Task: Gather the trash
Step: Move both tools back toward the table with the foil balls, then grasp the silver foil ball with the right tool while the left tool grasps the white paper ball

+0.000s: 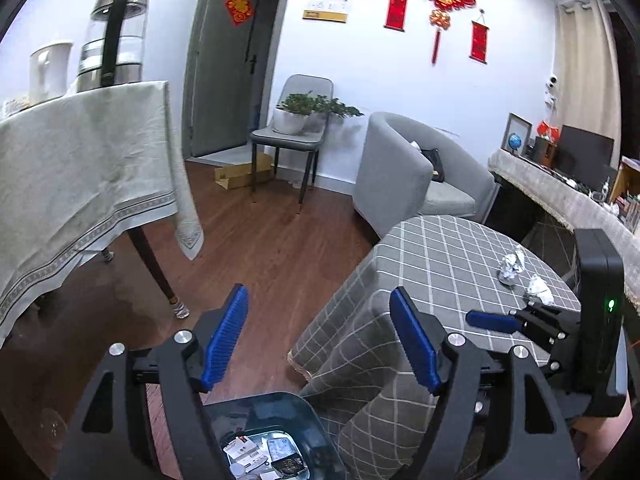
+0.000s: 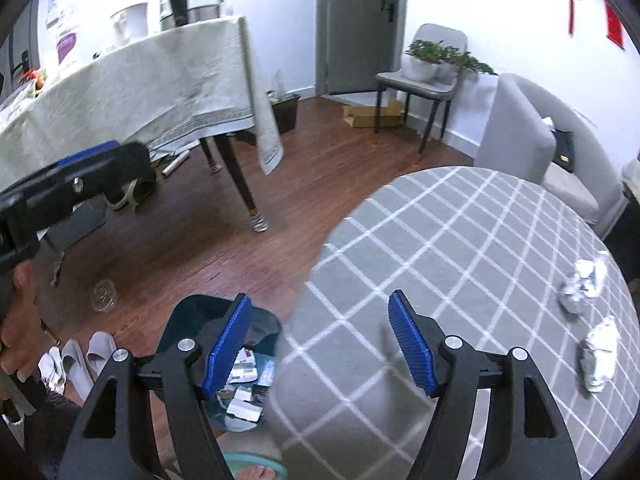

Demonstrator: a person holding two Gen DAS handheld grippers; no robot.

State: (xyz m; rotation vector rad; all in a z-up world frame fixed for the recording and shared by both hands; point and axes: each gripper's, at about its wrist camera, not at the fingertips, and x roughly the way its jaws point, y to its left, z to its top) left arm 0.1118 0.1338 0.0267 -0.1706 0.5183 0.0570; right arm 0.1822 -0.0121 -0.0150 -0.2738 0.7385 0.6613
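Observation:
Two crumpled foil balls lie on the round table with a grey checked cloth: one farther, one nearer. They also show in the left wrist view. A dark trash bin with paper scraps inside stands on the floor beside the table; it also shows in the right wrist view. My left gripper is open and empty above the bin. My right gripper is open and empty over the table's left edge, and shows in the left wrist view.
A large table with a beige cloth holds a kettle. A grey chair with a plant, an armchair and a cardboard box stand behind. Slippers and a plastic cup lie on the wood floor.

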